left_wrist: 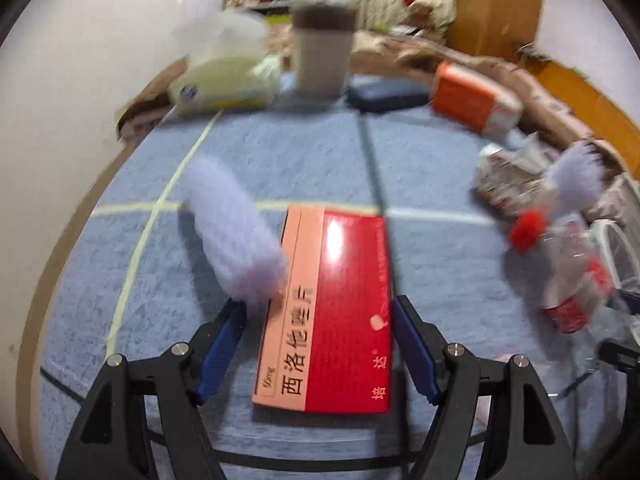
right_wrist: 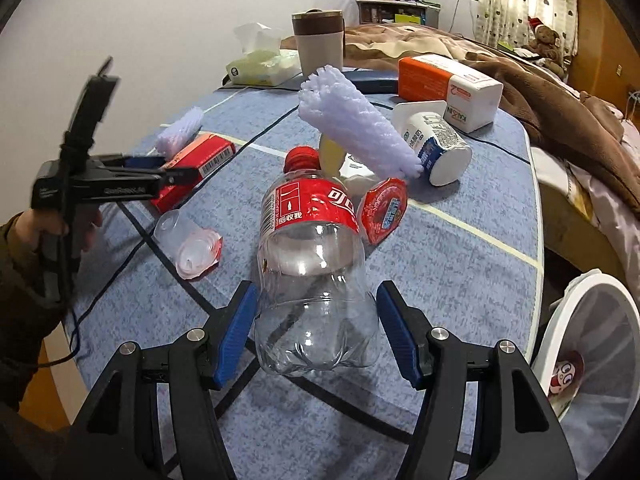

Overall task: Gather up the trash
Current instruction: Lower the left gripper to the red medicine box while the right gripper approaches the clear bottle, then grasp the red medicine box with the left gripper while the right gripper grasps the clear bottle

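Trash: one red box [left_wrist: 326,312] between parted left tongs [left_wrist: 318,344], one bottle [right_wrist: 314,268] seemingly untouched between parted right tongs [right_wrist: 316,332]

On the blue towel-covered table [right_wrist: 460,264], a clear plastic cola bottle with a red label [right_wrist: 312,264] lies near the front edge between the open fingers of the right gripper [right_wrist: 316,336], cap pointing toward the far edge. Toward the left edge, a red and pink cardboard medicine box [left_wrist: 326,312] lies between the open fingers of the left gripper [left_wrist: 318,344], with a lilac foam net sleeve [left_wrist: 236,236] against its left side. Along the far edge stand a beige tumbler with a brown lid [right_wrist: 320,46], a pale yellow tissue pack [right_wrist: 260,64] left of it, and an orange and white carton [right_wrist: 448,84] right of it.
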`<state>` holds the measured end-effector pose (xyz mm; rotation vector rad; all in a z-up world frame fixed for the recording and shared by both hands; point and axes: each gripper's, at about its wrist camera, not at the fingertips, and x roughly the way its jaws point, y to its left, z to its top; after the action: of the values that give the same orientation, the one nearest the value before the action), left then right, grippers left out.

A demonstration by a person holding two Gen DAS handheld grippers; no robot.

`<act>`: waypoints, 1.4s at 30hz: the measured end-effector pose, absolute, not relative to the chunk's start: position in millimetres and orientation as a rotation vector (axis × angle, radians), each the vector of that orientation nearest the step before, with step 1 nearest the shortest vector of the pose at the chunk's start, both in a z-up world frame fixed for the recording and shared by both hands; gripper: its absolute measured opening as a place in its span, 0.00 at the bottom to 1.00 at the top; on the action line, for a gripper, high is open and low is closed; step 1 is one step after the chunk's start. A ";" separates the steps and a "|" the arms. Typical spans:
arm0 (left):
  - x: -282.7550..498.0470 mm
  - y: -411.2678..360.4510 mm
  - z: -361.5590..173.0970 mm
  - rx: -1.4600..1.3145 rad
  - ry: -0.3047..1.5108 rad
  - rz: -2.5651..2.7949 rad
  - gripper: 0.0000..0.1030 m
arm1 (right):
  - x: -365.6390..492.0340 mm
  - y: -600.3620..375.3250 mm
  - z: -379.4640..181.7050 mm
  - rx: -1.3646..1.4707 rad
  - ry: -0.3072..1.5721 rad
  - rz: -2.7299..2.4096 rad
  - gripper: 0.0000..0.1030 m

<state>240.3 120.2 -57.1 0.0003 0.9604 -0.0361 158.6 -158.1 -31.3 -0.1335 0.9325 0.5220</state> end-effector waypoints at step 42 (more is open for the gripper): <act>253.4 121.0 -54.8 -0.075 0.942 -0.051 0.74 | 157.1 -158.7 -32.4 -0.117 0.912 0.542 0.62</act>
<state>253.4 121.0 -54.8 -0.0751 0.9425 -0.0510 157.1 -158.7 -32.4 -0.1170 0.9124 0.5419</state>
